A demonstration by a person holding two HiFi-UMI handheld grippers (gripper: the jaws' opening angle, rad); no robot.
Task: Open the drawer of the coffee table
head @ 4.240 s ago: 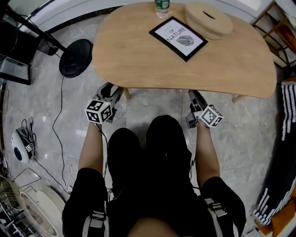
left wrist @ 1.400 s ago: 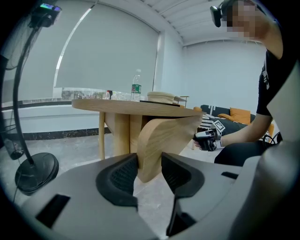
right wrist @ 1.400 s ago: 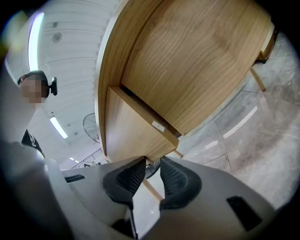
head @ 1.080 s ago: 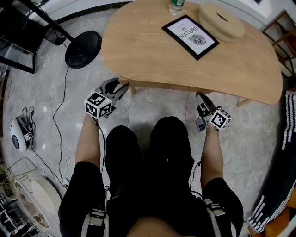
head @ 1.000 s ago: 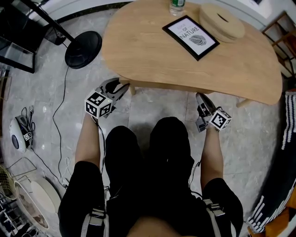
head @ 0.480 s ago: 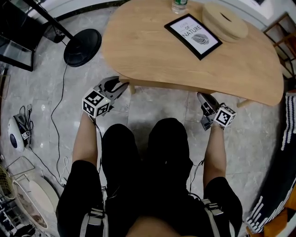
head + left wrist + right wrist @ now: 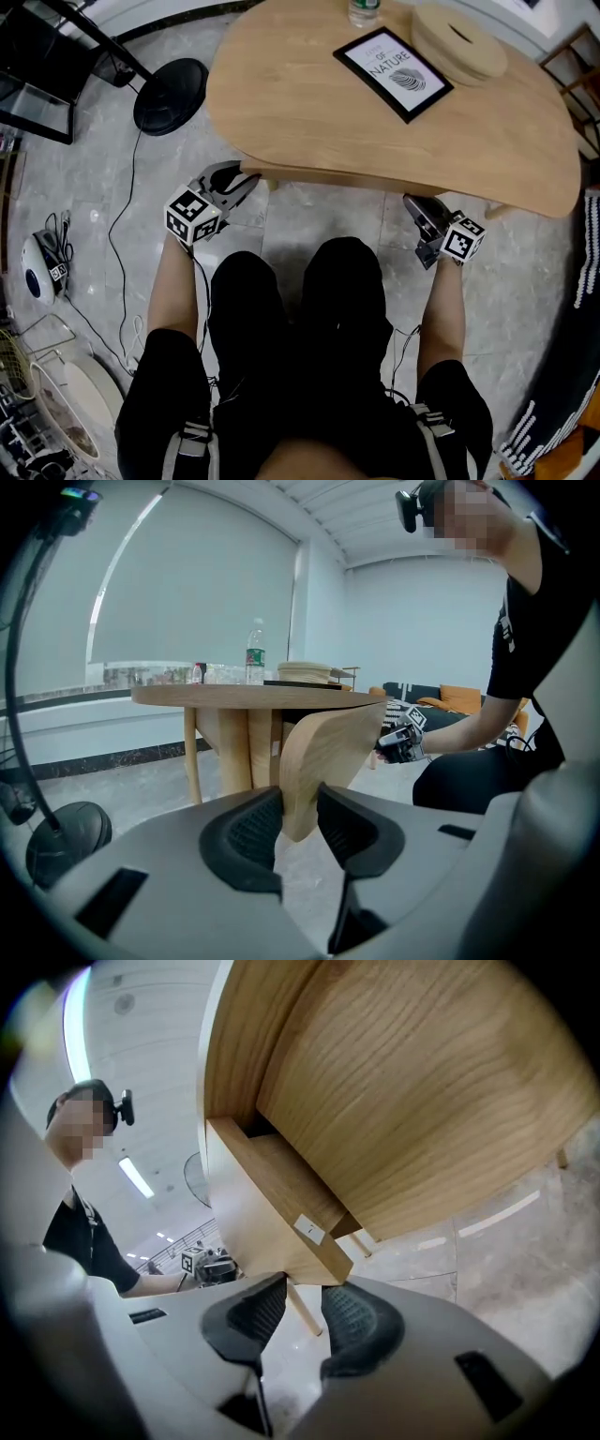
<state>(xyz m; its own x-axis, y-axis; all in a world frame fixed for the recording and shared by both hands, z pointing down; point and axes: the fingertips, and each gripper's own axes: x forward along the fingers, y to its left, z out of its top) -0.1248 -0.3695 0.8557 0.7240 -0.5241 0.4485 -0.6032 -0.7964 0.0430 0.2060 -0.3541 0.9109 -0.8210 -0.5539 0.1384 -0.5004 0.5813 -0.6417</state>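
The wooden coffee table (image 7: 309, 112) has its drawer (image 7: 328, 178) showing as a thin strip under the near edge. My left gripper (image 7: 246, 180) is at the drawer's left end. In the left gripper view its jaws (image 7: 300, 817) are shut on the curved end of the drawer front (image 7: 328, 747). My right gripper (image 7: 412, 200) is at the drawer's right end. Its jaws (image 7: 302, 1307) are opening. The drawer's lower corner (image 7: 323, 1262) sits just above the gap, and the pads do not press it.
On the table are a framed print (image 7: 393, 74), a round wooden disc (image 7: 459, 42) and a water bottle (image 7: 364, 11). A black stand base (image 7: 170, 83) with a cable lies on the floor at left. The person's legs (image 7: 300, 309) fill the space between both arms.
The drawer's strip now shows under the near edge, where none showed at first. My right gripper has shifted right along that edge and its jaws have parted. My left gripper has kept its place.
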